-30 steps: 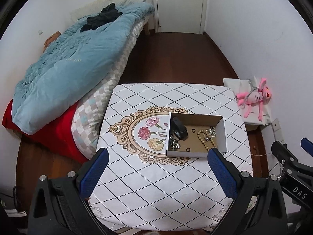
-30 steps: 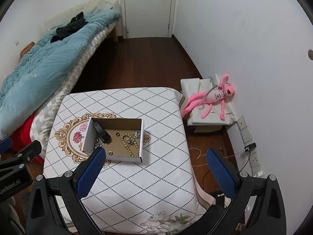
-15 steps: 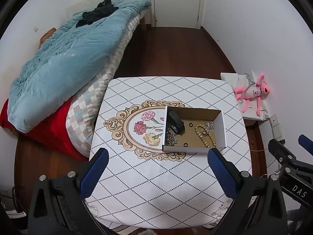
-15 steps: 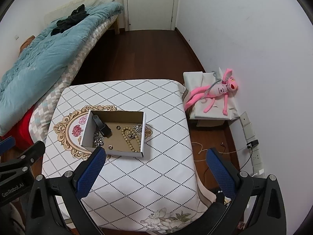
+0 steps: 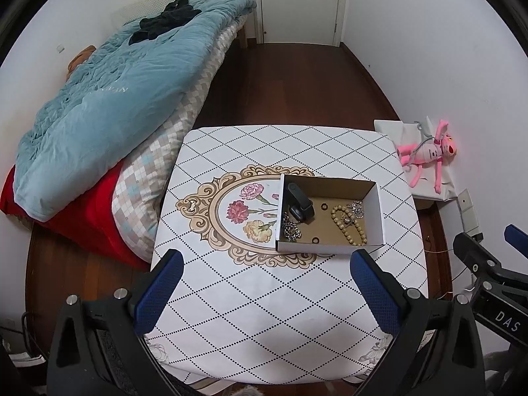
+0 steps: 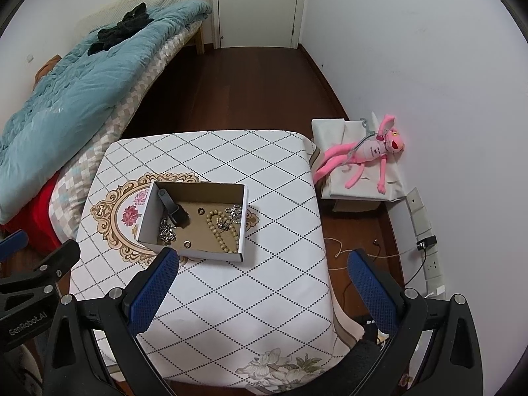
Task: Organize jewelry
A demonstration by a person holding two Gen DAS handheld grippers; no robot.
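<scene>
An open white cardboard box sits on the table. It holds a black watch band, a beige bead bracelet, a silver chain, a sparkly silver piece and small rings. My left gripper is open and empty, held high above the table's near edge. My right gripper is open and empty, held high over the table's near right part.
The table has a white diamond-pattern cloth. A bed with a blue quilt lies to the left. A pink plush toy lies on a low white box by the right wall. A closed door is far back.
Both grippers have risen and pulled back from the table, so the box looks smaller and farther. Both stay open and empty. The box and jewelry have not moved.
</scene>
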